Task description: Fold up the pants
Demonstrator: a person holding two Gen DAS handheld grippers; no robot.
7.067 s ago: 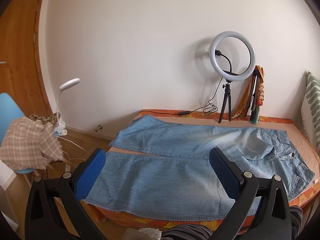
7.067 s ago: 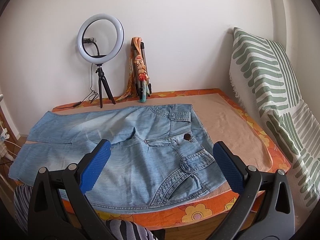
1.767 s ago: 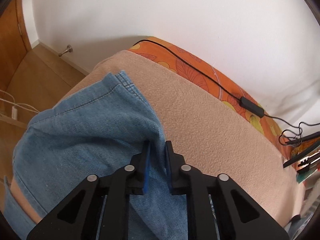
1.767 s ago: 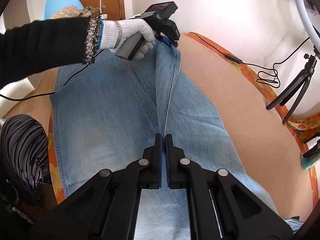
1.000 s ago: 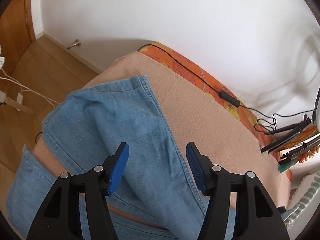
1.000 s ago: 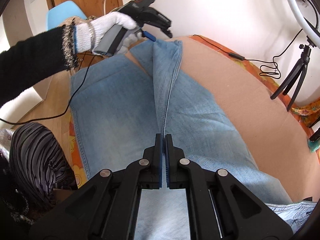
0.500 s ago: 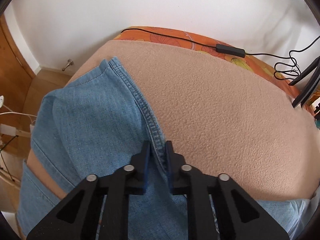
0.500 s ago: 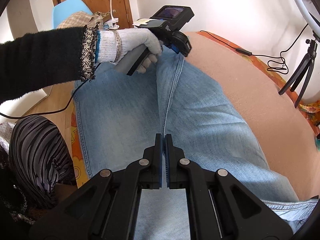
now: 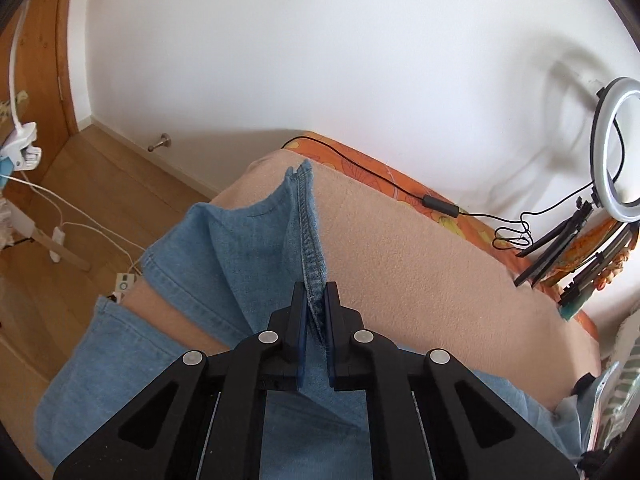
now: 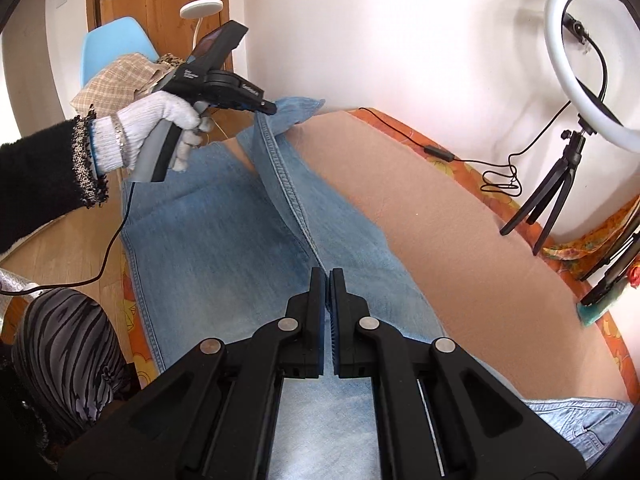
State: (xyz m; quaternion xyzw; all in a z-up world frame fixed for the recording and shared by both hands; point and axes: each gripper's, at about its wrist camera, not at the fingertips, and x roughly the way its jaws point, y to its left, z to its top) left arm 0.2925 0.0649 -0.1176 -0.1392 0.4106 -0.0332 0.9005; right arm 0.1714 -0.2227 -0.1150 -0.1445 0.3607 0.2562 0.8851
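Observation:
Light blue jeans lie on a peach blanket over the bed. My left gripper is shut on the side seam of the far leg near its hem, and in the right wrist view the left gripper, in a white-gloved hand, holds that hem up off the blanket. My right gripper is shut on the same seam further along the leg, so the seam runs taut between the two. The near leg lies flat below.
A ring light on a tripod and its black cable stand at the back of the bed. A blue chair with cloth and a wooden door are at the left. A striped knee is at the bed's near edge.
The left gripper went from open above the leg to shut on its seam near the hem, then lifted it. The right gripper stayed shut on the seam and rose slightly.

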